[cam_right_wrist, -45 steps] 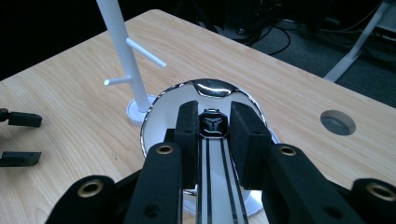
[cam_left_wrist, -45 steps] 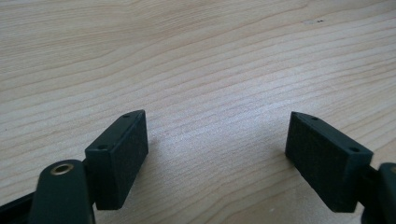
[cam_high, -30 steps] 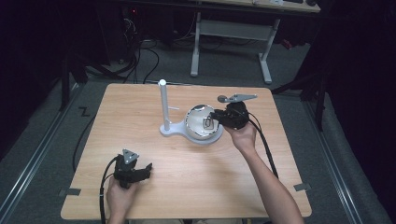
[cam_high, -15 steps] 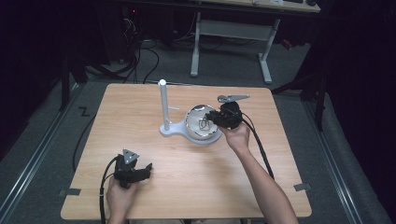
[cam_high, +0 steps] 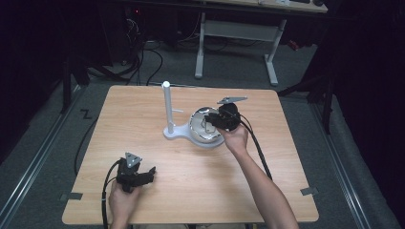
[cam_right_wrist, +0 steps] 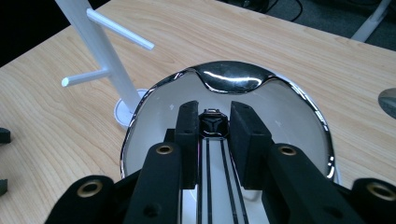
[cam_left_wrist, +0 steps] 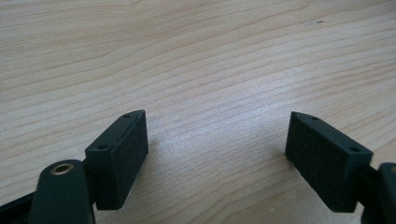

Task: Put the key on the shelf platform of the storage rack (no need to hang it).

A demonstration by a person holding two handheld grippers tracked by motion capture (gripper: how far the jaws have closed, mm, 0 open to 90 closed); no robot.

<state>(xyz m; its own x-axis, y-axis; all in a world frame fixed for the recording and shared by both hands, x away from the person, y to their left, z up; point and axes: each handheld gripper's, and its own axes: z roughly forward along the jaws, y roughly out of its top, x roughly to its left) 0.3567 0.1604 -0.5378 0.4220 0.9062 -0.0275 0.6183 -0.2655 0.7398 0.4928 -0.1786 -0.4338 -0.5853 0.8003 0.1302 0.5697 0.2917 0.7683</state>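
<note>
Table: light wood worktop; I see both grippers over it, well apart.
Left gripper: near the front edge, toward the front-left corner, held in my operator's left hand. In the left gripper view its jaws stand wide apart with bare wood between them. It grips nothing.
Right gripper: mid-table, nearer the far edge, held in the right hand; the grey plate rides on top. Its tips reach into the bowl.
Right gripper, own view: jaws drawn close together, a narrow gap between them. A small dark piece sits in that gap at the tips; I cannot tell what it is, or whether it is truly pinched.
Bowl: shiny metal, white inside, mid-table just right of the stand. Its rim shows bright in the right gripper view.
Stand: white upright post with two side pegs on a round foot, touching or just beside the bowl. The right gripper view shows it left of the bowl.
Cable: black, trails from the right gripper along the forearm.
</note>
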